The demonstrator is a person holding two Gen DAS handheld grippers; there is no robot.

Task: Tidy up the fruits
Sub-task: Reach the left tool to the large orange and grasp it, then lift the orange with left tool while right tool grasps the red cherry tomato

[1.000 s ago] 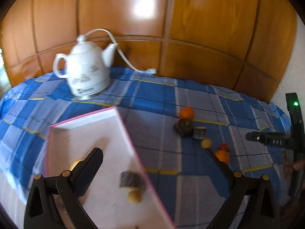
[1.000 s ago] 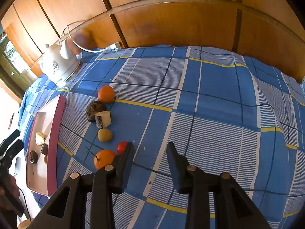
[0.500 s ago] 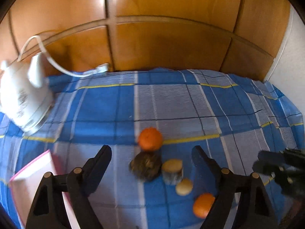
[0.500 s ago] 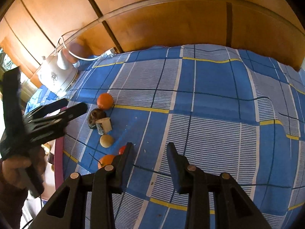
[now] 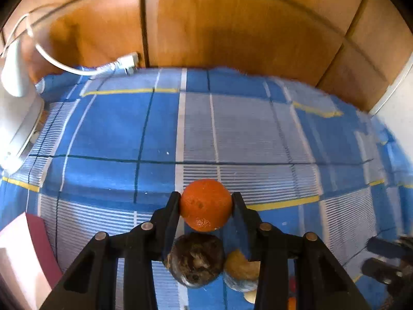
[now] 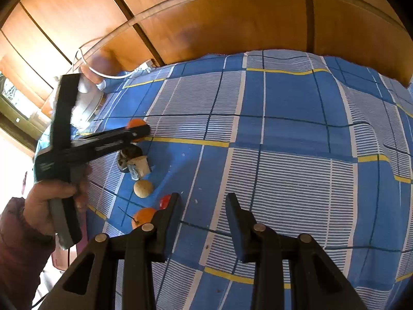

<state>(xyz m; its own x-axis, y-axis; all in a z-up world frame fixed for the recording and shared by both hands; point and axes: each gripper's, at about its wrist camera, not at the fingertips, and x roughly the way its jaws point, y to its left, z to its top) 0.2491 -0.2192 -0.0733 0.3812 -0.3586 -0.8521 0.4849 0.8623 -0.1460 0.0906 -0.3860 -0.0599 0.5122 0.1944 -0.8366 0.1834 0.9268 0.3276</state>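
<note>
On the blue checked cloth lies an orange, and my left gripper has it between its tips; the jaws are closing and both pads touch its sides. Just behind it, nearer the camera, sit a dark brown fruit and a cut piece with a tan top. The right wrist view shows the left gripper over the orange, then a tan round fruit, a small red fruit and a stemmed orange fruit. My right gripper hangs beside these with its fingers apart and nothing between them.
A pink-edged white tray lies at the lower left. A white kettle with its cable stands at the far left. Wooden panels close off the back of the table. A hand holds the left gripper.
My left gripper has swung from above the tray over to the fruits, come down, and its wide jaws have closed around the orange. The right gripper has stayed put.
</note>
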